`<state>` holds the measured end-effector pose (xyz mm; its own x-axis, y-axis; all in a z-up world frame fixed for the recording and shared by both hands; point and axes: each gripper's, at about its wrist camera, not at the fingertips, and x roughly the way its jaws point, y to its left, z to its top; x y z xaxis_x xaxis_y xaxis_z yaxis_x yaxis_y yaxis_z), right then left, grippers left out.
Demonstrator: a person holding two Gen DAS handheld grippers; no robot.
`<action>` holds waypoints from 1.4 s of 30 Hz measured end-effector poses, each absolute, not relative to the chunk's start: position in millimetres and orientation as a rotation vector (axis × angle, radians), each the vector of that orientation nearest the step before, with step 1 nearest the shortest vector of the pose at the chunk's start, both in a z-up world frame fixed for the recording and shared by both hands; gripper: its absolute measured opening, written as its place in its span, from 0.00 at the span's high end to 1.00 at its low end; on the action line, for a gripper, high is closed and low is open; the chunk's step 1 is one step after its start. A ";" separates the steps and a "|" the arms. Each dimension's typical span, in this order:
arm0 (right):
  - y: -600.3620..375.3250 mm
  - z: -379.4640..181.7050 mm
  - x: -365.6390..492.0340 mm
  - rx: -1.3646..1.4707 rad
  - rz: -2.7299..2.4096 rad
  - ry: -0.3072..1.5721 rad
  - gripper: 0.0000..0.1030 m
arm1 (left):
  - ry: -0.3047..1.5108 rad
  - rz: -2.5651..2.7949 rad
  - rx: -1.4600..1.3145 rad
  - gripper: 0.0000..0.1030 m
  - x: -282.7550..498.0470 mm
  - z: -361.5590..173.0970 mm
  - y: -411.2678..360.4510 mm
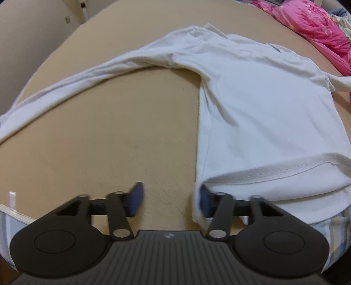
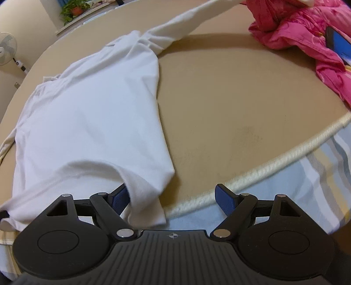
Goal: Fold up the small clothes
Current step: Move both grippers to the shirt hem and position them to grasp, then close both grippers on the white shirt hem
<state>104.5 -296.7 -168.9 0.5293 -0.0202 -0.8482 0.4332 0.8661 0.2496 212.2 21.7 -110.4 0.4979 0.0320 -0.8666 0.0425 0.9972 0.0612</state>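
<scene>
A white long-sleeved shirt (image 1: 263,105) lies spread flat on a tan mat (image 1: 109,142), hem toward me. In the left wrist view one sleeve (image 1: 76,87) stretches out to the left. My left gripper (image 1: 170,202) is open at the shirt's left hem corner; its right fingertip (image 1: 205,202) touches the hem edge. In the right wrist view the shirt (image 2: 92,114) fills the left, its other sleeve (image 2: 186,24) reaching far right. My right gripper (image 2: 173,202) is open at the right hem corner (image 2: 147,206), which lies against the left fingertip (image 2: 119,200).
A pink quilted garment (image 2: 307,39) is heaped at the far right of the mat, also in the left wrist view (image 1: 313,28). The mat's corded edge (image 2: 274,166) runs over a striped sheet (image 2: 318,175). A fan (image 2: 7,48) and a plant (image 2: 74,8) stand beyond.
</scene>
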 end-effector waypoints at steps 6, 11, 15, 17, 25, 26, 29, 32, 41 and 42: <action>-307.3 -169.4 101.6 0.597 -0.315 0.942 0.19 | 1.003 0.052 0.099 0.67 211.6 -99.5 27.3; -284.8 -166.1 104.5 0.481 -0.290 0.906 0.20 | 0.983 0.138 0.122 0.67 214.2 -102.3 35.6; -289.7 -159.9 114.1 0.530 -0.318 0.829 0.19 | 0.954 0.173 0.113 0.67 218.4 -95.8 43.4; -288.1 -163.3 124.6 0.518 -0.310 0.856 0.19 | 0.946 0.186 0.114 0.67 220.9 -93.7 45.4; -247.3 -182.1 106.6 0.266 -0.201 0.935 0.18 | 0.956 0.245 0.077 0.66 231.9 -95.9 64.8; -242.4 -182.0 100.4 0.227 -0.199 0.923 0.17 | 0.960 0.244 0.069 0.66 231.9 -96.7 66.1; -238.8 -176.1 90.7 0.159 -0.241 0.847 0.17 | 0.967 0.242 0.066 0.66 230.7 -99.3 65.7; -243.4 -166.4 87.6 0.148 -0.294 0.733 0.17 | 0.966 0.243 0.064 0.66 227.3 -100.3 63.5; -285.6 -168.5 110.2 0.434 -0.295 0.684 0.18 | 0.994 0.206 0.002 0.66 220.2 -98.9 67.1; -297.2 -174.5 116.8 0.520 -0.305 0.722 0.19 | 0.997 0.207 0.006 0.66 219.7 -99.5 66.4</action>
